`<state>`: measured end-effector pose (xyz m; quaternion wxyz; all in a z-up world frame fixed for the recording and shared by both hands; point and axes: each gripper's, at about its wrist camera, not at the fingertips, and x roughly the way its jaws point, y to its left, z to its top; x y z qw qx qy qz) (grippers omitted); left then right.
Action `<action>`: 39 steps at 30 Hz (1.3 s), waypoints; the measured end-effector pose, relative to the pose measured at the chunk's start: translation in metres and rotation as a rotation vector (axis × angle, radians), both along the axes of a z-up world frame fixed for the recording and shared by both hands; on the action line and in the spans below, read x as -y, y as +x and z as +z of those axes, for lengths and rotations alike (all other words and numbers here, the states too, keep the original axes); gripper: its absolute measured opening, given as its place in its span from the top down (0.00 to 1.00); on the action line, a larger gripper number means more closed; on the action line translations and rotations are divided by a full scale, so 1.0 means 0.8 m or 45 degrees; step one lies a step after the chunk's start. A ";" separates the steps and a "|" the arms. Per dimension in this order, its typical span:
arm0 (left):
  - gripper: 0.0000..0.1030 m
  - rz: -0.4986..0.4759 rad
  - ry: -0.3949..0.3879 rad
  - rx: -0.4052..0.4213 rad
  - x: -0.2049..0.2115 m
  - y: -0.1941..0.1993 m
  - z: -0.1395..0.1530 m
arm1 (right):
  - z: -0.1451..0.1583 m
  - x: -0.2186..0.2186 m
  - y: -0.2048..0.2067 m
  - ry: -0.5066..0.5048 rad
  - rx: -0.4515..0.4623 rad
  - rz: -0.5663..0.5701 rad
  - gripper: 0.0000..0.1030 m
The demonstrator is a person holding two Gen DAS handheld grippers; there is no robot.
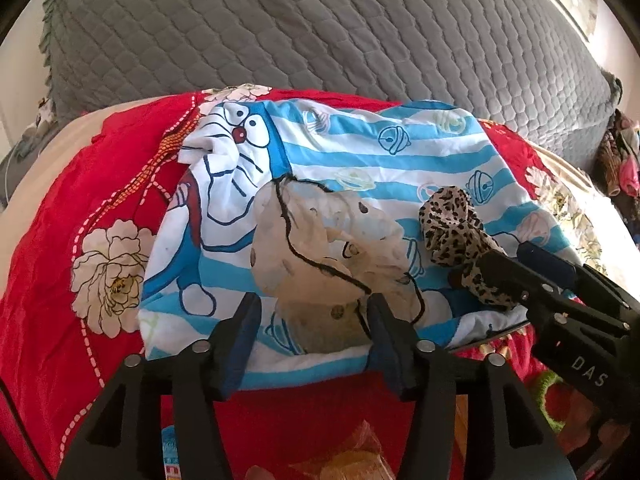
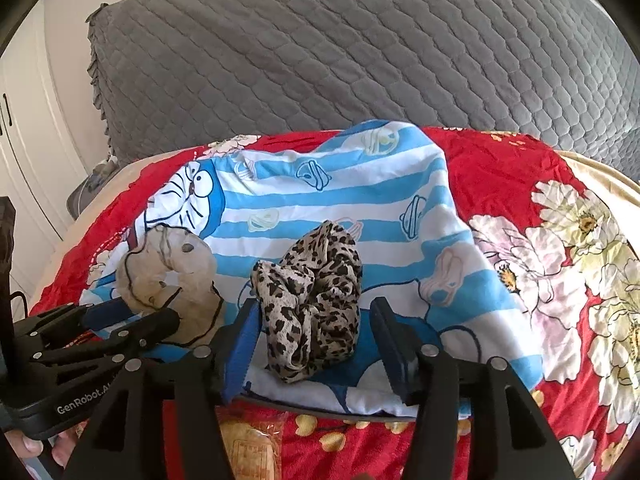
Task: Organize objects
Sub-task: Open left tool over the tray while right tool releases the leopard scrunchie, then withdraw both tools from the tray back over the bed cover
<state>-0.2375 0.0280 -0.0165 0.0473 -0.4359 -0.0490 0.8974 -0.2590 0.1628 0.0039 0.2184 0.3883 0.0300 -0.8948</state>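
A cream sheer scrunchie (image 1: 320, 240) with black edging lies on a blue-and-white striped cartoon cloth (image 1: 360, 152). My left gripper (image 1: 315, 300) stands open around its near end, with a gap on the left side. Beside it on the same cloth (image 2: 340, 192) lies a leopard-print scrunchie (image 2: 316, 280). My right gripper (image 2: 317, 305) is open around it; the left finger touches the fabric and the right finger stands clear. Each gripper also shows in the other's view: the right gripper (image 1: 508, 268) at the leopard scrunchie (image 1: 452, 224), the left gripper (image 2: 144, 312) at the cream scrunchie (image 2: 168, 256).
The striped cloth rests on a red floral bedspread (image 2: 500, 172), with a grey quilted cover (image 1: 280, 40) behind it. A heap of clothes (image 1: 620, 156) sits at the far right. A yellowish packet (image 2: 248, 448) lies below the grippers. White cupboard doors (image 2: 24, 140) stand at the left.
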 end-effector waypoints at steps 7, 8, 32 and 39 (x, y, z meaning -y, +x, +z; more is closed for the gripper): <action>0.40 0.007 0.008 0.001 -0.001 0.013 0.008 | 0.020 -0.009 0.008 -0.011 -0.008 0.002 0.46; 0.40 0.008 0.006 0.000 -0.001 0.016 0.010 | 0.022 -0.009 0.009 -0.011 -0.007 0.004 0.45; 0.31 0.019 0.005 -0.058 -0.006 0.083 0.071 | 0.086 -0.020 0.080 0.020 -0.007 0.054 0.36; 0.28 0.024 -0.001 -0.079 -0.002 0.106 0.090 | 0.100 -0.019 0.100 0.024 -0.014 0.063 0.34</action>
